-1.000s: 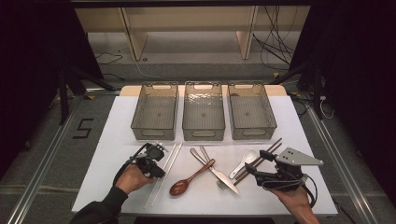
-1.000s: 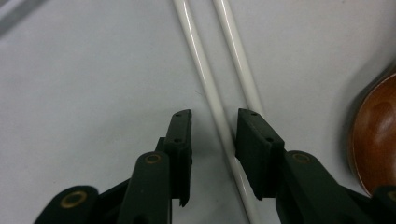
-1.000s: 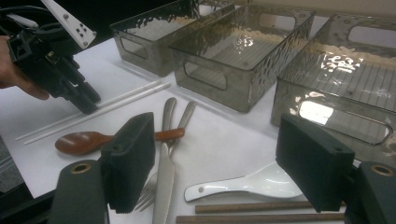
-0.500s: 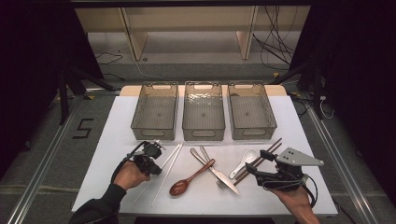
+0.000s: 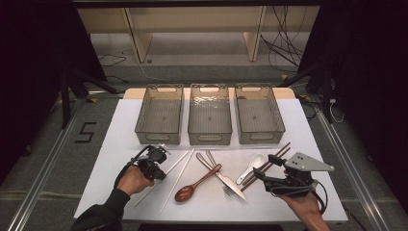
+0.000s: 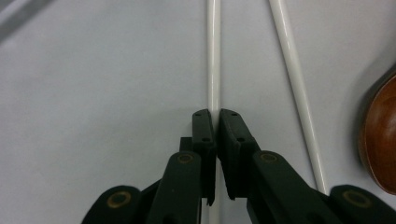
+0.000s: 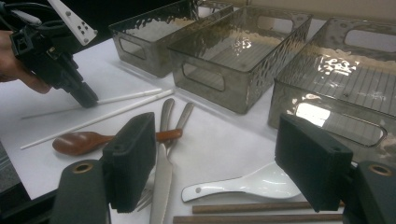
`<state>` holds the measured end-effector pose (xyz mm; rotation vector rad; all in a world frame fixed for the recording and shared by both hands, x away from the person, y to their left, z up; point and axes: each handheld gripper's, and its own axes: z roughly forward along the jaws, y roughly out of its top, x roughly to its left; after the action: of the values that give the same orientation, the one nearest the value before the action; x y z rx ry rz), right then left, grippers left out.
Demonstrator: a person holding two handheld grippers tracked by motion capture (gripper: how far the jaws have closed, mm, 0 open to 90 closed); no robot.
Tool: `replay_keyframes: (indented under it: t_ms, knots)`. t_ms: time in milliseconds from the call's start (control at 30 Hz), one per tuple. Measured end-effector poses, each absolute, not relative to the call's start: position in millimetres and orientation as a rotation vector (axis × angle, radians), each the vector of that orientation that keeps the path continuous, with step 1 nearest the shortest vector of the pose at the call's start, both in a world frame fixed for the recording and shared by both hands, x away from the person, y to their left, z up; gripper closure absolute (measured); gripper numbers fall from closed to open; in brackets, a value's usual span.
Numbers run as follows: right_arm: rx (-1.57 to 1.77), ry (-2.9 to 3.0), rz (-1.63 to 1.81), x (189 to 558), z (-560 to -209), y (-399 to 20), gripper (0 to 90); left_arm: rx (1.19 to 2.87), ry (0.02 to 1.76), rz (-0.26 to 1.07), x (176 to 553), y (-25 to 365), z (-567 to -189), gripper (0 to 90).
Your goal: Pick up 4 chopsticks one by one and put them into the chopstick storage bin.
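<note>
My left gripper (image 5: 160, 175) points down at the white table top, left of centre. Its jaws have just been closing and now pinch a white chopstick (image 6: 214, 56) between the pads, as the left gripper view (image 6: 216, 114) shows. The chopstick still lies flat on the table. A second white chopstick (image 5: 175, 183) lies just to its right. My right gripper (image 5: 262, 175) hovers at the front right with its jaws wide open (image 7: 224, 163) and nothing between them. It sits above a white ceramic spoon (image 7: 252, 184) and two brown chopsticks (image 7: 261, 207).
Three clear plastic bins (image 5: 159, 138) (image 5: 210, 138) (image 5: 260, 137) stand in a row behind the cutlery. A brown wooden spoon (image 5: 197, 183), a metal knife (image 5: 231, 183) and other metal cutlery lie in the middle. The table edge is close to both hands.
The left gripper's jaws have come together on the white chopstick. Both hands have stayed where they were, and the right gripper is still open.
</note>
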<state>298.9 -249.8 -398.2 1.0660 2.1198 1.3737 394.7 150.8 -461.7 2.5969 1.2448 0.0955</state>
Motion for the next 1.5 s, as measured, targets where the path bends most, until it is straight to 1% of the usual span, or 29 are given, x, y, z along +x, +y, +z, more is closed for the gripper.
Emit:
replay_keyframes:
  t_ms: [600,900,1000,1167,1367,1500]
  knots:
    - [1.067,2.113,1.377,298.8,-397.7,-250.8,30.1,2.571,1.196,0.098,391.8,157.5,-448.9,84.7]
    - [1.073,2.109,1.375,298.8,-397.4,-251.1,30.2,2.523,1.181,0.099,388.7,162.9,-437.2,84.7]
    - [1.074,2.108,1.373,298.8,-397.4,-251.1,30.1,2.5,1.153,0.084,385.9,162.6,-428.9,84.7]
    - [1.074,2.109,1.373,299.0,-397.6,-251.0,30.2,2.471,1.1,0.115,380.5,157.9,-411.8,84.7]
    - [1.078,2.106,1.37,299.3,-397.8,-251.4,30.2,2.438,1.053,0.178,378.3,152.9,-390.5,84.8]
    - [1.08,2.108,1.366,300.4,-398.8,-251.2,30.1,2.393,1.052,0.22,387.4,151.8,-374.3,84.8]
